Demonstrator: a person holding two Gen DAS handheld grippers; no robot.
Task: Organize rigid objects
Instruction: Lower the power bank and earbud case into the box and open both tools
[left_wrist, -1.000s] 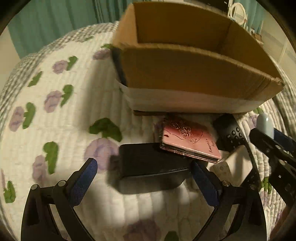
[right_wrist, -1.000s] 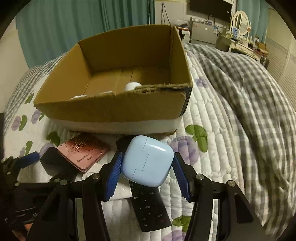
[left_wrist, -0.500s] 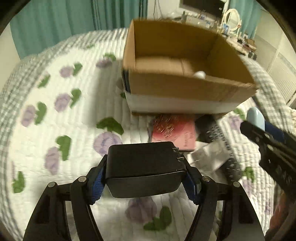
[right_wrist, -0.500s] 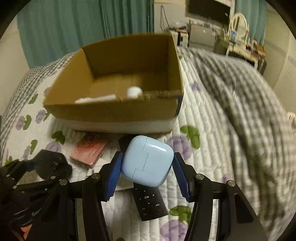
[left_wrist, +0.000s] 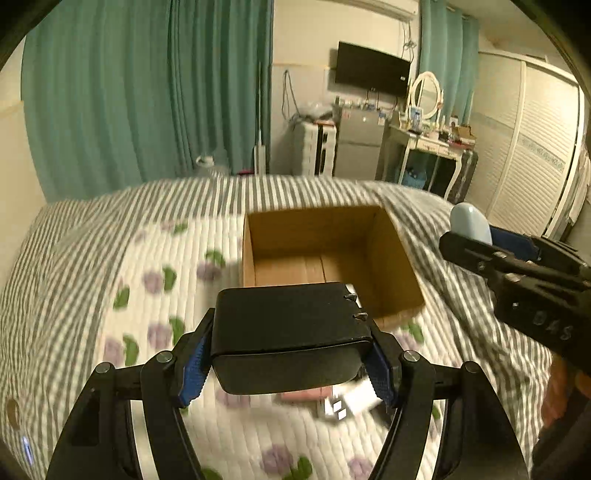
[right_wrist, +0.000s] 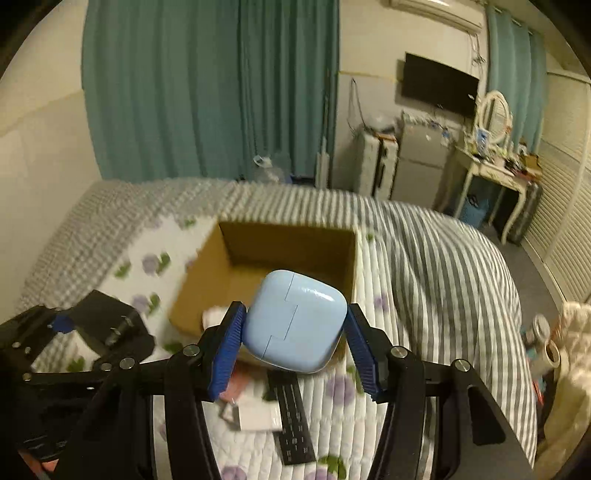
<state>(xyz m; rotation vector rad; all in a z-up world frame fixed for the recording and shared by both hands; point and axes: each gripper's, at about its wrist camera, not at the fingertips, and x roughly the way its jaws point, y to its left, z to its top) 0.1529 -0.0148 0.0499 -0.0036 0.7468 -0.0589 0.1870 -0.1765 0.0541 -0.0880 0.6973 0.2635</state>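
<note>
My left gripper (left_wrist: 286, 354) is shut on a black rectangular case (left_wrist: 286, 328), held up over the bed in front of the open cardboard box (left_wrist: 388, 258). In the right wrist view my right gripper (right_wrist: 293, 339) is shut on a pale blue earbud case (right_wrist: 295, 319), also raised before the cardboard box (right_wrist: 207, 284). That blue case (left_wrist: 469, 221) and right gripper show at the right of the left wrist view. The left gripper with the black case (right_wrist: 107, 325) shows at the left of the right wrist view. Something white lies inside the box, mostly hidden.
Below the grippers on the floral quilt (right_wrist: 332, 406) lie a black remote (right_wrist: 295, 421), a white flat item (right_wrist: 255, 413) and a pink booklet (left_wrist: 303, 397). A striped blanket (right_wrist: 443, 266) covers the bed's right side. Teal curtains, a dresser and a wardrobe stand beyond.
The left gripper closed on the black case and lifted it off the quilt. Both grippers rose with their loads, so the box now appears lower and farther away.
</note>
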